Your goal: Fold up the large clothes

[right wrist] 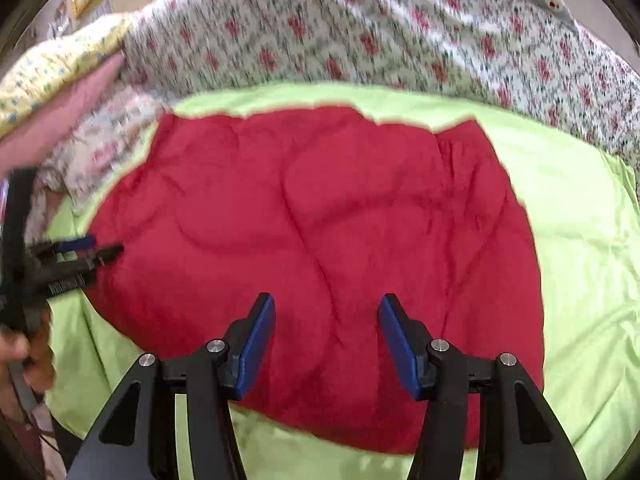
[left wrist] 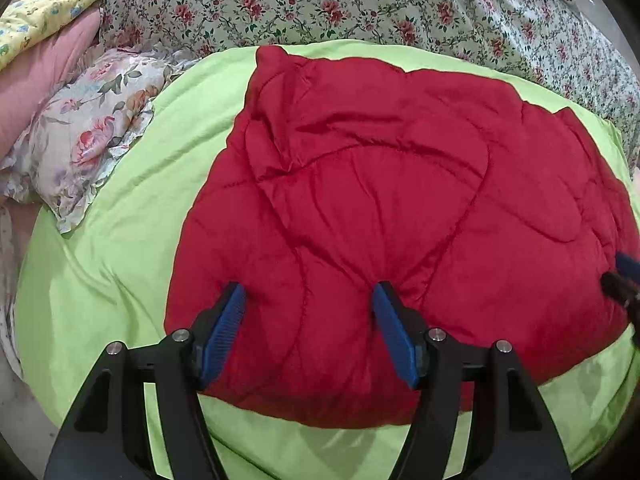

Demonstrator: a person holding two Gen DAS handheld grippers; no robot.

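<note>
On green sheet [left wrist: 120, 264], folded red quilted jacket [left wrist: 392, 200], sleeves hidden; left gripper [left wrist: 308, 300] and right gripper [right wrist: 326, 312] both spread wide, empty.

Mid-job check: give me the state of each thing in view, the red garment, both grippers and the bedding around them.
Red quilted garment: folded into a compact puffy bundle, lying on the green sheet.
Left gripper: open, fingertips pressing into the garment's near edge.
Right gripper: open, over the garment's near part, holding nothing.
Green sheet: spread out, lightly wrinkled.
Floral pillow: lying at the sheet's left edge.
Floral quilt: bunched behind the sheet.
</note>
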